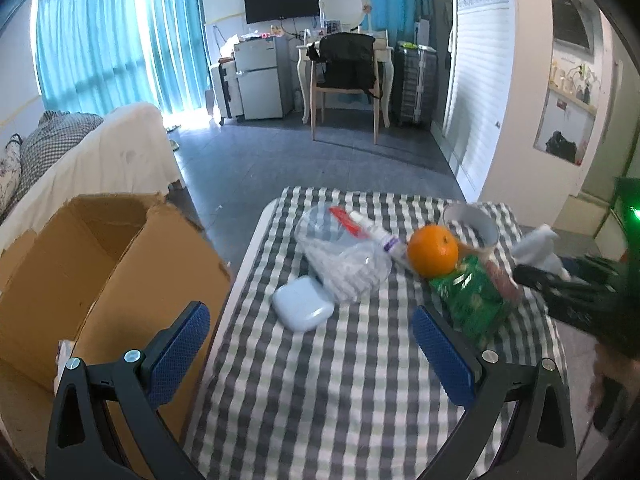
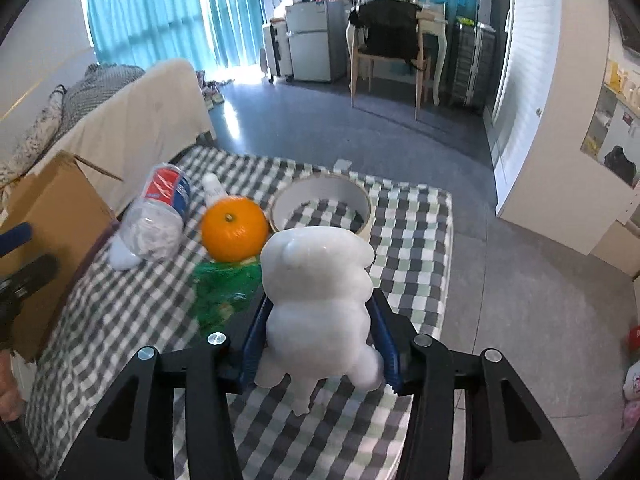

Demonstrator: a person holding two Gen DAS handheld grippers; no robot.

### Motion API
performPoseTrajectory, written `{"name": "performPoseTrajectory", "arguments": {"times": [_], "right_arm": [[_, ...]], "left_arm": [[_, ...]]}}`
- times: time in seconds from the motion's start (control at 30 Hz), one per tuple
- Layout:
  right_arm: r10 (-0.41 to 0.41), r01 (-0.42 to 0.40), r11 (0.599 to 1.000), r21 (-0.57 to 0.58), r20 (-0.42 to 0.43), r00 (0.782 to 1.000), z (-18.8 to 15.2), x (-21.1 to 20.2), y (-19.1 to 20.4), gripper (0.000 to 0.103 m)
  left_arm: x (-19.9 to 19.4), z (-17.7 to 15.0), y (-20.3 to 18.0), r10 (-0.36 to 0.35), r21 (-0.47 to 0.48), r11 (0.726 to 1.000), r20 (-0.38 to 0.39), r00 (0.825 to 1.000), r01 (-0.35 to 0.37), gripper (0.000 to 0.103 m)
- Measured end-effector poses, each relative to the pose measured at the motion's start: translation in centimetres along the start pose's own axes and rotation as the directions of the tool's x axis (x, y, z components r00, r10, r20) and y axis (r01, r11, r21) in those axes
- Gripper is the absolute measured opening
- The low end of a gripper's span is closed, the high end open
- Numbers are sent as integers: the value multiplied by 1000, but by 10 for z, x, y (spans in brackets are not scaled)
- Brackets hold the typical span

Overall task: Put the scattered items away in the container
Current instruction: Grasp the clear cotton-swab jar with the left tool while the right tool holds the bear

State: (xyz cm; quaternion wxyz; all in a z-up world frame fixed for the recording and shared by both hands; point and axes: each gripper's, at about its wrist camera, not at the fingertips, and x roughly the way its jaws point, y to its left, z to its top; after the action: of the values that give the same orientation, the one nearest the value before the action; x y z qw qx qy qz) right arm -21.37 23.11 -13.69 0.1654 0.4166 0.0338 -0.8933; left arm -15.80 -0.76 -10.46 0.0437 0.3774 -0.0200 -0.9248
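Observation:
My right gripper (image 2: 318, 320) is shut on a white animal figurine (image 2: 320, 296) and holds it above the checkered table (image 2: 120, 320). My left gripper (image 1: 312, 328) is open and empty over the table's near left part, next to the open cardboard box (image 1: 100, 264). On the table lie a white earbud case (image 1: 302, 306), a crushed clear plastic bottle (image 1: 344, 256), a white tube (image 1: 380, 236), an orange (image 1: 433, 250), a green snack bag (image 1: 474, 298) and a tape roll (image 1: 472, 226). The figurine also shows at the right in the left wrist view (image 1: 538, 246).
The box (image 2: 52, 216) stands on the floor at the table's left edge. A bed (image 1: 100, 152) lies behind it. A chair (image 1: 346, 80), a desk, a small fridge (image 1: 262, 78) and a suitcase stand at the far wall. Grey floor lies beyond the table.

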Motion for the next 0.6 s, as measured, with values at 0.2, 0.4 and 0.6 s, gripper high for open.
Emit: {"name": "performPoseTrajectory", "arguments": {"times": [0.2, 0.4, 0.6], "right_arm": [[7, -8, 1000, 18, 71, 997, 2, -40, 3, 48], [-20, 15, 999, 38, 117, 993, 0, -69, -1, 48], [-20, 13, 999, 53, 122, 992, -1, -80, -4, 48]], "left_arm": [[22, 17, -15, 69, -47, 997, 10, 998, -68, 103], [62, 30, -23, 105, -116, 987, -29, 994, -107, 103], [104, 39, -37, 190, -121, 973, -86, 978, -199, 103]]}}
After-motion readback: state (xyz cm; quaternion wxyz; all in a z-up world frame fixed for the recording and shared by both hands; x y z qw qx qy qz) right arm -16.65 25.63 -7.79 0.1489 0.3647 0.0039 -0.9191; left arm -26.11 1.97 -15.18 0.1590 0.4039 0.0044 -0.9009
